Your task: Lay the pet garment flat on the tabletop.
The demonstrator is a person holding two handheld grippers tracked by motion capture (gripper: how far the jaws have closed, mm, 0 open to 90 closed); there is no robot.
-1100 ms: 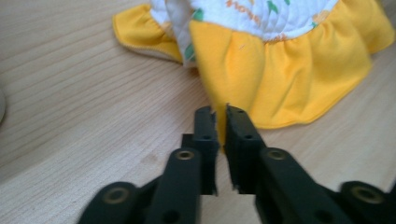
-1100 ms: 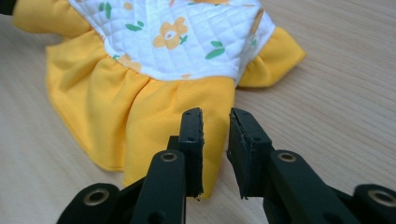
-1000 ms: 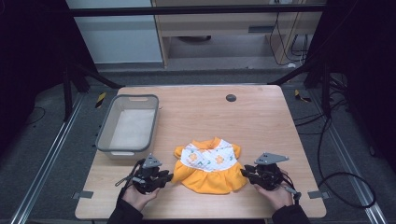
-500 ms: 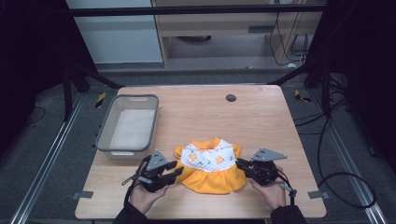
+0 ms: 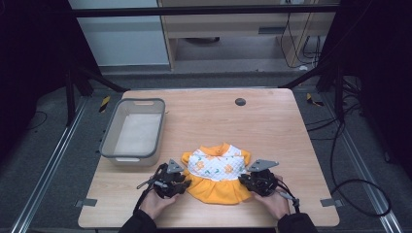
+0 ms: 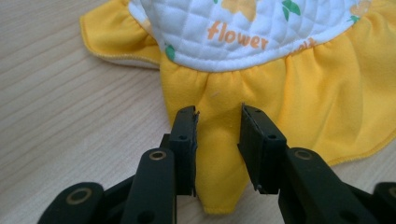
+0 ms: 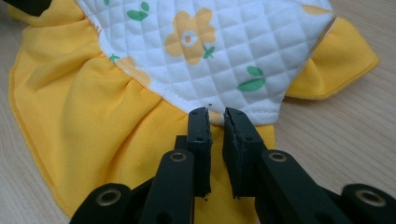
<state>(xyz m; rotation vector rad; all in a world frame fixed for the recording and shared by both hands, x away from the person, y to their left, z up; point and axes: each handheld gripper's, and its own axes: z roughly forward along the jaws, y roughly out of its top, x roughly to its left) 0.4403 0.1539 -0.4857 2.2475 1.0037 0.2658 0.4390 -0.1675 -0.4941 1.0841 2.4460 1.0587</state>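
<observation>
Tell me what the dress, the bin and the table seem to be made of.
Dress: soft fabric; a matte yellow gathered skirt and a white bodice with diamond stitching and flower prints, likely padded.
Bin: grey, smooth, rounded rim; probably plastic.
Table: pale wood grain, matte; wood or laminate.

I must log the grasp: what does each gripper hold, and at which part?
Both grippers straddle the dress skirt; the left gripper is not yet pinching, and the right gripper looks nearly pinched just below the waist seam.

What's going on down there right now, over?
Left gripper open astride the yellow skirt of the little dress. Right gripper nearly closed at the skirt's other side, fabric between jaws, grip unclear. Grey bin stands clear; nothing in the way.
</observation>
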